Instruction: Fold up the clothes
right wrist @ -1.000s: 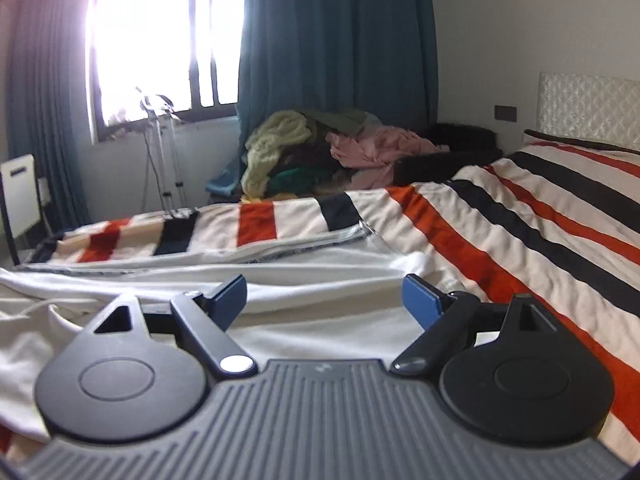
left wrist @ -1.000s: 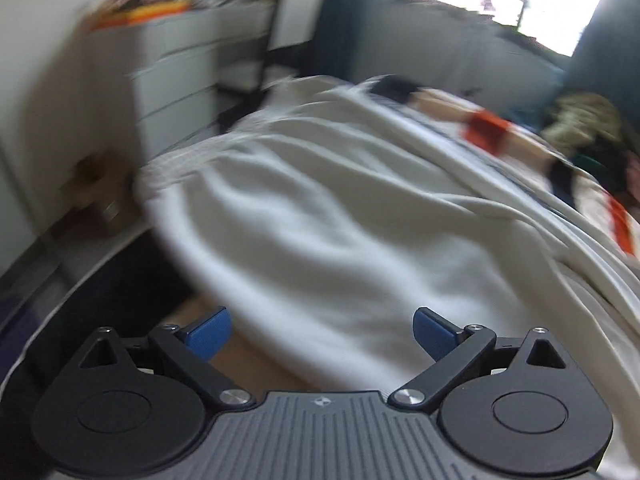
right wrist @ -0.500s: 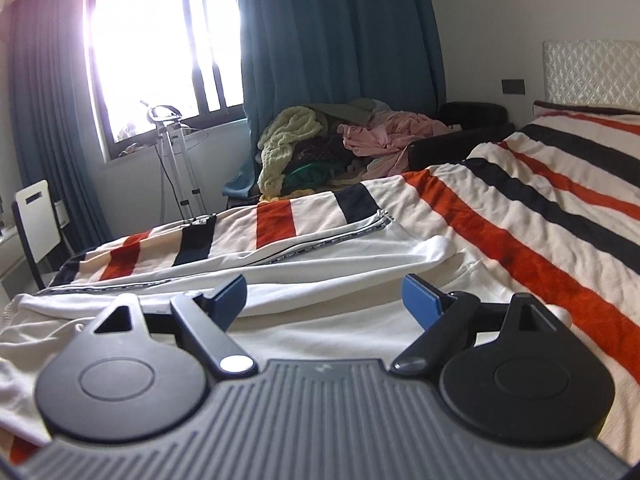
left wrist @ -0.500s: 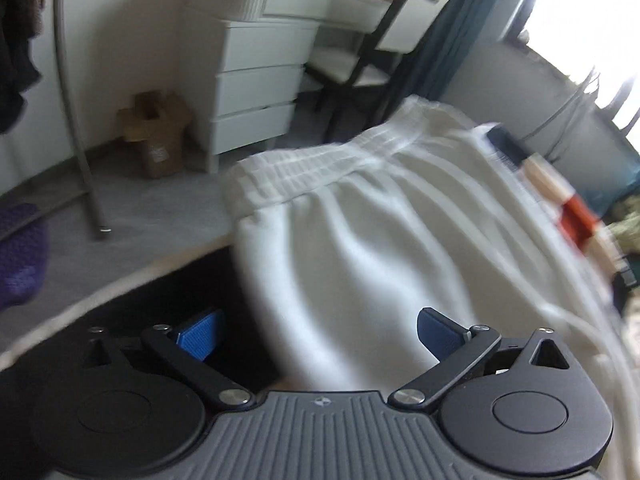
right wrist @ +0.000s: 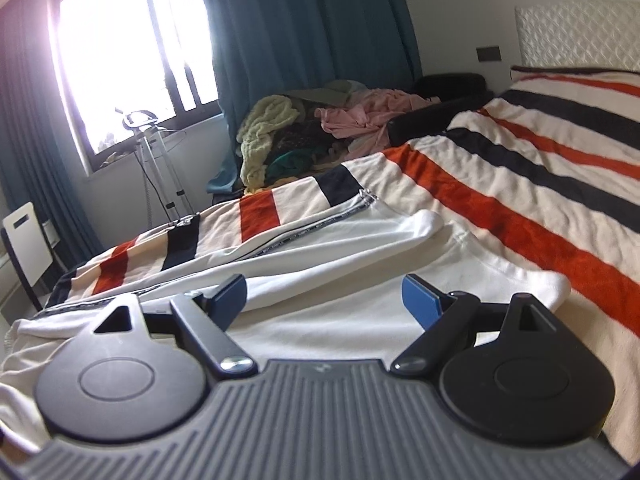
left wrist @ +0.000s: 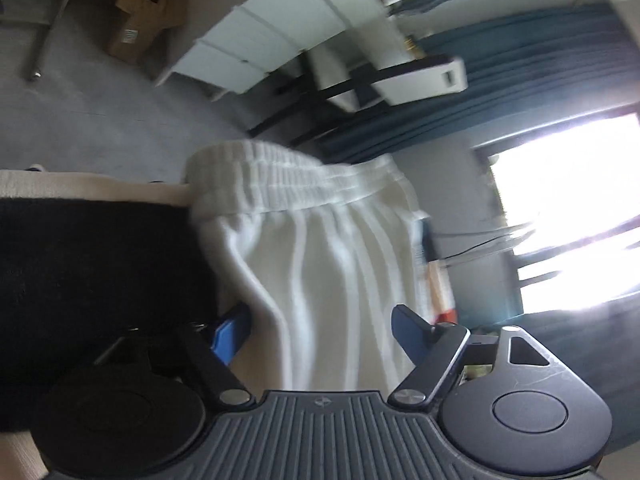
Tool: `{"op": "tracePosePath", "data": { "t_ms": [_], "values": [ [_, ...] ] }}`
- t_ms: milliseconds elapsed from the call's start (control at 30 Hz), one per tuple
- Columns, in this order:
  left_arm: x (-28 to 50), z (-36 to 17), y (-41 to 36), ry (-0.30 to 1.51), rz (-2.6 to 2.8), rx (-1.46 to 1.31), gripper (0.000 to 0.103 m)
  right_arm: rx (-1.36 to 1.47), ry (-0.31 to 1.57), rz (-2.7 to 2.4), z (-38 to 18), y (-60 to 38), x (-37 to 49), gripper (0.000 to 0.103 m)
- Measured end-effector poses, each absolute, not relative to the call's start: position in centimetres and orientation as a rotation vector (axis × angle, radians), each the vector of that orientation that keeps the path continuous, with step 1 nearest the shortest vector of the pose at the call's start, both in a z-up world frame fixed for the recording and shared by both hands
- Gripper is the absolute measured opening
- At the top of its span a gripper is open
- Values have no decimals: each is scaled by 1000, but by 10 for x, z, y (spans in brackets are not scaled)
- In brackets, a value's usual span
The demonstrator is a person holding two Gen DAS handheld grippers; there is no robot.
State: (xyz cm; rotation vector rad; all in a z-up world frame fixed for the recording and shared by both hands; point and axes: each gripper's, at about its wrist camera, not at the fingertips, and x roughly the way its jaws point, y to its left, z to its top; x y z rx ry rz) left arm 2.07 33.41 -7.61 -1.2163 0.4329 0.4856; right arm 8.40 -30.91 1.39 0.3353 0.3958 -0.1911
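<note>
White trousers [right wrist: 340,248] with a printed side stripe lie spread across the striped bed [right wrist: 540,184]. Their ribbed elastic waistband [left wrist: 280,180] hangs at the bed's edge in the left wrist view. My left gripper [left wrist: 320,328] is open just behind the waist end, the white cloth [left wrist: 320,272] running between its blue fingers. My right gripper [right wrist: 324,296] is open and empty, low over the leg end of the trousers.
A pile of mixed clothes [right wrist: 320,128] lies at the bed's far side under the blue curtain. White drawers [left wrist: 260,40], a chair [left wrist: 400,76] and a cardboard box [left wrist: 144,16] stand on the grey floor beyond the bed's edge. A headboard [right wrist: 580,36] is at the right.
The left gripper has swung and rolled toward the waistband end, so the view now tilts toward the floor and drawers. The right gripper has crept forward and lower over the trouser legs.
</note>
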Motion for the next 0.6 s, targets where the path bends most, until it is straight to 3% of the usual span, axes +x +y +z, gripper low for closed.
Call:
{"op": "tracePosePath", "data": {
  "t_ms": [67, 133, 200, 300, 433, 600],
  "values": [
    [27, -74, 332, 464, 496, -1162, 74, 336, 401, -203, 12, -310, 85, 86],
    [30, -72, 328, 476, 497, -1119, 66, 343, 397, -221, 12, -312, 84, 86],
    [33, -69, 326, 489, 486, -1071, 27, 358, 387, -240, 11, -316, 83, 86],
    [29, -68, 328, 407, 414, -1112, 15, 405, 373, -270, 10, -324, 80, 86],
    [14, -60, 324, 293, 302, -1166, 14, 457, 389, -281, 7, -333, 81, 86],
    [18, -76, 323, 386, 359, -1218, 22, 629, 398, -234, 8, -373, 81, 86]
  ]
}}
